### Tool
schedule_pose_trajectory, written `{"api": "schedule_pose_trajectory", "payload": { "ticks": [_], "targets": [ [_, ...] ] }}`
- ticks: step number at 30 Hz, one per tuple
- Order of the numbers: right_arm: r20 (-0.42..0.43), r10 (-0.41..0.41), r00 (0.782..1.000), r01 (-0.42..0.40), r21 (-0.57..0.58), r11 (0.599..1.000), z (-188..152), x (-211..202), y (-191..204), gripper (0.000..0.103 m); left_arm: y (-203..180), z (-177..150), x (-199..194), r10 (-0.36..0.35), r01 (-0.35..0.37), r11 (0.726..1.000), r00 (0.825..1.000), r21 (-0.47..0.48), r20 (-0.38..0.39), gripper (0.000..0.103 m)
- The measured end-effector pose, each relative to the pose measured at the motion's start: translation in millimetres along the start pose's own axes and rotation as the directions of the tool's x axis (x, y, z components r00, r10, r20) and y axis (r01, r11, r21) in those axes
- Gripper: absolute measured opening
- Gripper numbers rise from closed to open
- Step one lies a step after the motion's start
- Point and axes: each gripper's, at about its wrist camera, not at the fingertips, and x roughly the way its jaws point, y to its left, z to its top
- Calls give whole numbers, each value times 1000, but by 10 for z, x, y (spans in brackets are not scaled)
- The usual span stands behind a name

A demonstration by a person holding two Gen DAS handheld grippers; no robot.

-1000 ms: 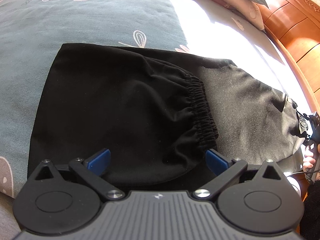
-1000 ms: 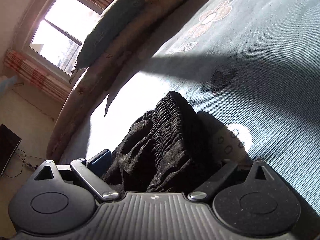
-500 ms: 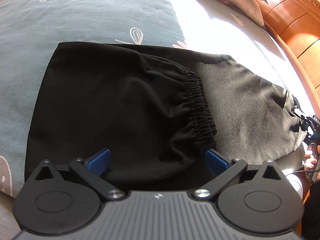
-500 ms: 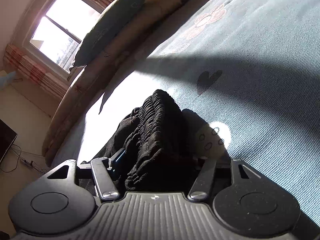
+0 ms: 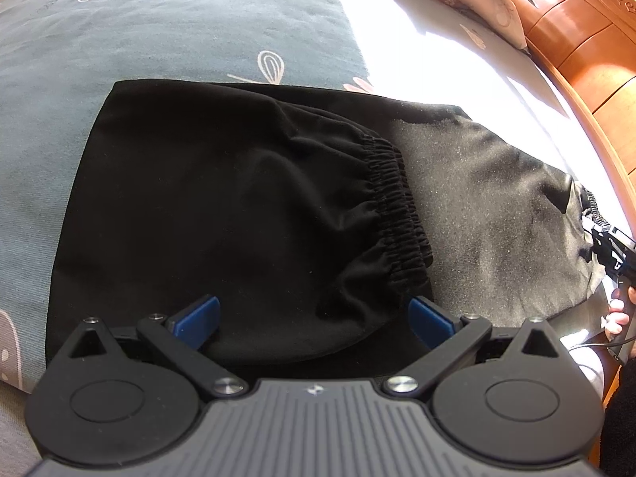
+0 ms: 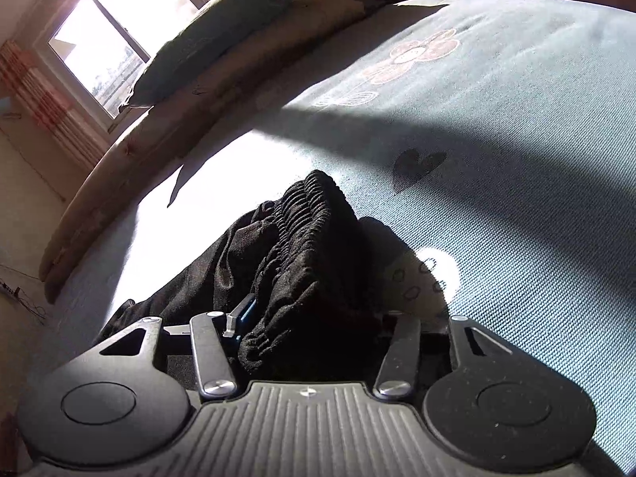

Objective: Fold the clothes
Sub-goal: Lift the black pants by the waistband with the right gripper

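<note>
Right hand-held gripper (image 6: 318, 318) closing around black trousers (image 6: 302, 246) on sunlit teal bedspread (image 6: 516, 198) near window (image 6: 107, 51).

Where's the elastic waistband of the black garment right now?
The gathered elastic waistband of the black garment is bunched between the closing right gripper, on the grey-blue bedspread. In the left wrist view this is at the far right edge.

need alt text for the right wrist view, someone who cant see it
The right gripper is closing its jaws around the bunched elastic waistband of a black garment lying on a blue-grey bedspread. Behind it, pillows sit beneath a sunlit window.
</note>
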Motion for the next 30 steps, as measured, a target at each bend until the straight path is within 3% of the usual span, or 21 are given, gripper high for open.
{"api": "schedule_pose_trajectory", "payload": {
  "ticks": [17, 23, 30],
  "targets": [
    [30, -96, 995, 97, -45, 994, -49, -8, 196, 51, 84, 8, -39, -18, 19, 1000, 1000, -13, 11, 101],
    [34, -60, 998, 57, 67, 996, 21, -108, 150, 45, 140, 24, -180, -34, 36, 999, 998, -26, 53, 101],
    [68, -22, 997, 17, 71, 997, 138, -348, 369, 42, 198, 25, -288, -65, 69, 997, 994, -41, 91, 101]
  ]
}}
